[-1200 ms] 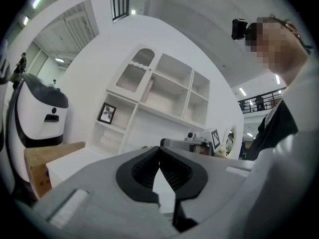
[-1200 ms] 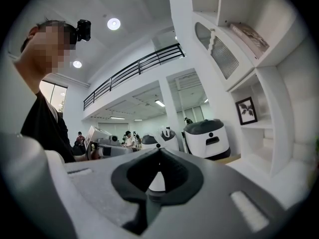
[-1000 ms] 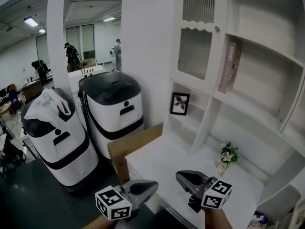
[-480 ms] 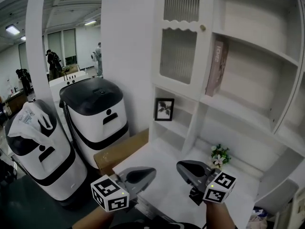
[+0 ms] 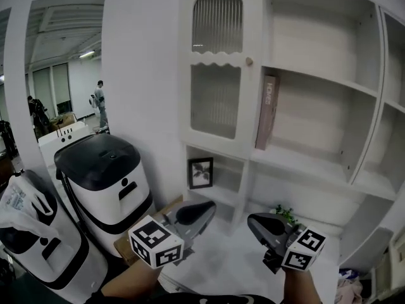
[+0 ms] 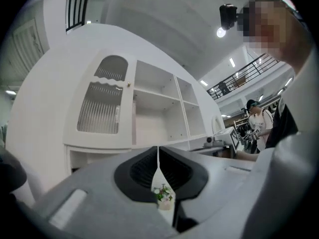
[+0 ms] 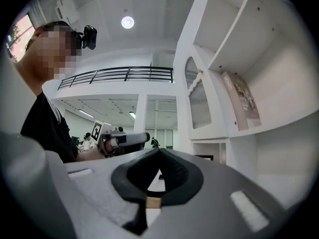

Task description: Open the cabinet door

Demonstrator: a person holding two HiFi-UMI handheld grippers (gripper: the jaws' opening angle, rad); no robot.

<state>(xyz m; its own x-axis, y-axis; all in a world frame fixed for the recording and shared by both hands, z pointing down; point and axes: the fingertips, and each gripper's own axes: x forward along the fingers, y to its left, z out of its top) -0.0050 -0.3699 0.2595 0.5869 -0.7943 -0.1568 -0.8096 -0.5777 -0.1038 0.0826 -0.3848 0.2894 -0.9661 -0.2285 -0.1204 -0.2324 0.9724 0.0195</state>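
Fingers [image 5: 193, 215] of left gripper [image 5: 209, 208] and right gripper [image 5: 252, 220] are closed, empty, below the shut cabinet door [image 5: 217, 75]; we judge them poised for its knob [image 5: 249, 61].

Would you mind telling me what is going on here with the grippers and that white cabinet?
A person holds a gripper in each hand in front of a white shelf unit. The left gripper and the right gripper are both shut and empty, hovering above the desk, short of the cabinet door. The door, with its ribbed panes, is closed and its round knob is untouched, so the opening has not yet begun.
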